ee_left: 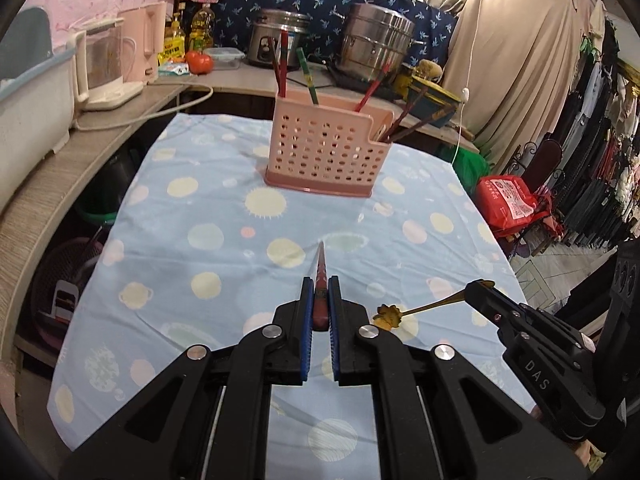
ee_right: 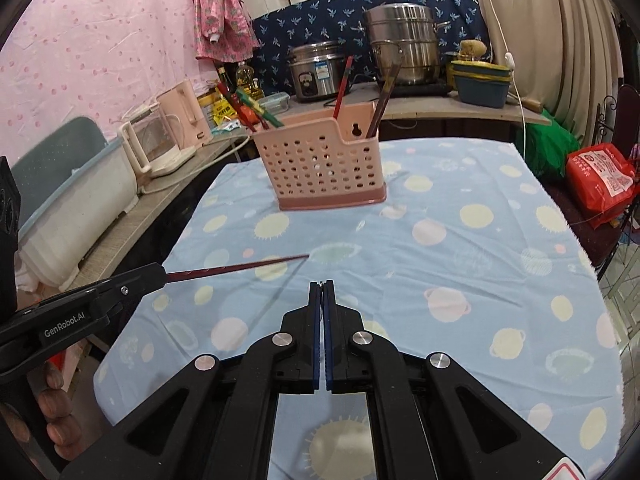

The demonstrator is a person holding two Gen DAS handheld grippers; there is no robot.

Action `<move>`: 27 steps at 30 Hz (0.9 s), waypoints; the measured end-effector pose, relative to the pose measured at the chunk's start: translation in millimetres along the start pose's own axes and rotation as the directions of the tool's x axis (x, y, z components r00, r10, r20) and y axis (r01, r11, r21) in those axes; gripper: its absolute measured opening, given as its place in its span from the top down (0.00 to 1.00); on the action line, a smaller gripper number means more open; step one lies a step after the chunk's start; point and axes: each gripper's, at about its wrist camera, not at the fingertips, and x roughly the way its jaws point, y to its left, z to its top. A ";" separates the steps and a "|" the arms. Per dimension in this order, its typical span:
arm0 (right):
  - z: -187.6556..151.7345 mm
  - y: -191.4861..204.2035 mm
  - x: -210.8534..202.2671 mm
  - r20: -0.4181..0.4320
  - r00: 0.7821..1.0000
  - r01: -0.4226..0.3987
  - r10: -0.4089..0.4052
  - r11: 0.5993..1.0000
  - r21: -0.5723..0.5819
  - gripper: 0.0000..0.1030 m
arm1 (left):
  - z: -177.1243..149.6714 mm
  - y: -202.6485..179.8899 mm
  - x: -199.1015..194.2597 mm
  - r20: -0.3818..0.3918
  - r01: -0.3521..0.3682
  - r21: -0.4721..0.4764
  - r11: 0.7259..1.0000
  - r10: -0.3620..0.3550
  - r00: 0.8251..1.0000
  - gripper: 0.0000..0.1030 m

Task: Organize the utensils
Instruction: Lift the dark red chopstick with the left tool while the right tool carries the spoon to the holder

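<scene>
The chopstick (ee_left: 321, 276) sits clamped in the closed left gripper (ee_left: 321, 300), its tip pointing toward the pink holder (ee_left: 326, 152) at the far end of the table (ee_left: 180, 216). The gold spoon (ee_left: 416, 311) juts sideways from the closed right gripper (ee_left: 482, 286), pinched by the very end of its handle. That thin grip may let the spoon swivel or drop. The 2 tools sit near each other, so they could knock together over the holder, already crowded with chopsticks (ee_left: 282, 64).
</scene>
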 end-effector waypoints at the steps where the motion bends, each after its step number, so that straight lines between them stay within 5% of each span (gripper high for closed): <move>1: 3.9 -0.3 -2.1 0.007 1.000 0.002 -0.002 1.000 -0.002 0.98 | 2.9 -0.4 -2.0 0.008 -0.002 0.003 1.000 0.002 1.000 0.93; 27: 91.1 11.0 -17.5 0.139 0.990 0.009 0.000 0.998 -0.069 0.98 | 103.9 -32.9 -46.3 0.206 -0.027 0.096 0.995 0.007 0.979 0.93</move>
